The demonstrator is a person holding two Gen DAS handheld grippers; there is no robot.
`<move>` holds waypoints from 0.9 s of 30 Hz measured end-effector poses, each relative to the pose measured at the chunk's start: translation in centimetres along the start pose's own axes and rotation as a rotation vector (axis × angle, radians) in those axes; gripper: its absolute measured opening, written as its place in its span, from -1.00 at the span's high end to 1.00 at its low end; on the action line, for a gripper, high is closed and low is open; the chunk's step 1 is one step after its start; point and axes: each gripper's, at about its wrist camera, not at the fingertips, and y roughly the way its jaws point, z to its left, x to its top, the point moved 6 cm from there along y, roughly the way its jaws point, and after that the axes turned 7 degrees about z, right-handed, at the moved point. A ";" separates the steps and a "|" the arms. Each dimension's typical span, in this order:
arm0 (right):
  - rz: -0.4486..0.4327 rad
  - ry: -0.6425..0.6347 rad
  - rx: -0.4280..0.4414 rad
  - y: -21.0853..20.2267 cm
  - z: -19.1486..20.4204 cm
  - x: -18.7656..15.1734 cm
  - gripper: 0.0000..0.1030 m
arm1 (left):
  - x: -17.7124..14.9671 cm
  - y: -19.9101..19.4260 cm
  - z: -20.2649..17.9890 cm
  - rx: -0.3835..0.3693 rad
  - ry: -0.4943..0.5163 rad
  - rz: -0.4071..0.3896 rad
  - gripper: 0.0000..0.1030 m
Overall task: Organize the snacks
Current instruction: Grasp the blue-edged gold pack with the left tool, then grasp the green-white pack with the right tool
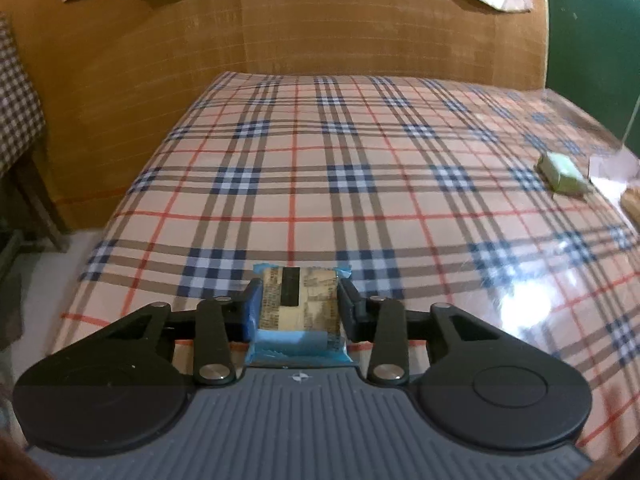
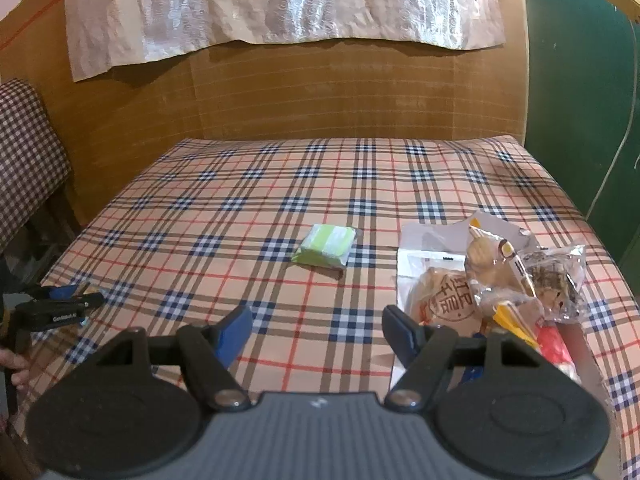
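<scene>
Blue-edged crinkly packet in left gripper

Left tongs clamped tight around a load, right tongs spread wide, unladen.

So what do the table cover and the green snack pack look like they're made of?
Table cover: plaid under what seems a clear glossy plastic layer, judging by the bright glare in the left wrist view. Green snack pack: thin shiny plastic film, with crinkled, sealed ends.

Left tongs cut off at frame edge.
</scene>
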 end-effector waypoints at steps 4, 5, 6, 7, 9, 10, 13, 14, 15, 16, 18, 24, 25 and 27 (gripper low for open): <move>-0.001 0.010 -0.001 1.1 -0.3 0.7 -0.39 | 0.4 -0.3 -1.1 -0.010 -0.091 -0.001 0.13; 0.000 0.014 -0.005 1.5 -0.5 1.0 -0.39 | 0.7 -0.4 -1.7 -0.012 -0.107 -0.005 0.13; 0.002 0.022 -0.007 2.0 -0.7 1.3 -0.39 | 1.0 -0.6 -2.3 -0.022 -0.108 -0.010 0.13; 0.004 0.029 -0.003 2.4 -0.9 1.6 -0.39 | 1.2 -0.7 -3.1 -0.034 -0.107 -0.012 0.13; 0.011 0.044 0.005 3.6 -1.2 2.4 -0.39 | 1.8 -0.9 -4.7 -0.050 -0.110 -0.013 0.13; 0.016 0.054 0.000 4.1 -1.4 2.8 -0.40 | 2.1 -1.0 -5.4 -0.064 -0.114 -0.015 0.13; 0.053 0.113 0.016 6.2 -1.9 4.0 -0.43 | 3.0 -1.0 -7.0 -0.068 -0.134 -0.015 0.13; 0.063 0.126 0.018 6.9 -2.0 4.4 -0.46 | 3.3 -0.9 -7.5 -0.077 -0.143 -0.015 0.13; 0.075 0.135 0.012 7.7 -1.9 4.7 -0.46 | 3.6 -0.8 -8.0 -0.084 -0.150 -0.012 0.13; 0.082 0.145 0.008 8.4 -1.9 5.0 -0.46 | 3.8 -0.7 -8.5 -0.086 -0.153 -0.012 0.13; 0.104 0.166 -0.004 10.0 -1.8 5.6 -0.46 | 4.2 -0.5 -9.2 -0.082 -0.154 -0.006 0.13; 0.165 0.213 -0.050 14.6 -1.5 6.3 -0.46 | 5.5 1.7 -10.5 -0.069 -0.181 0.030 0.13; 0.173 0.215 -0.058 15.2 -1.4 6.4 -0.45 | 5.7 1.9 -10.7 -0.062 -0.181 0.034 0.13; 0.170 0.209 -0.088 16.1 -1.4 6.5 -0.44 | 6.0 2.2 -10.9 -0.051 -0.174 0.034 0.13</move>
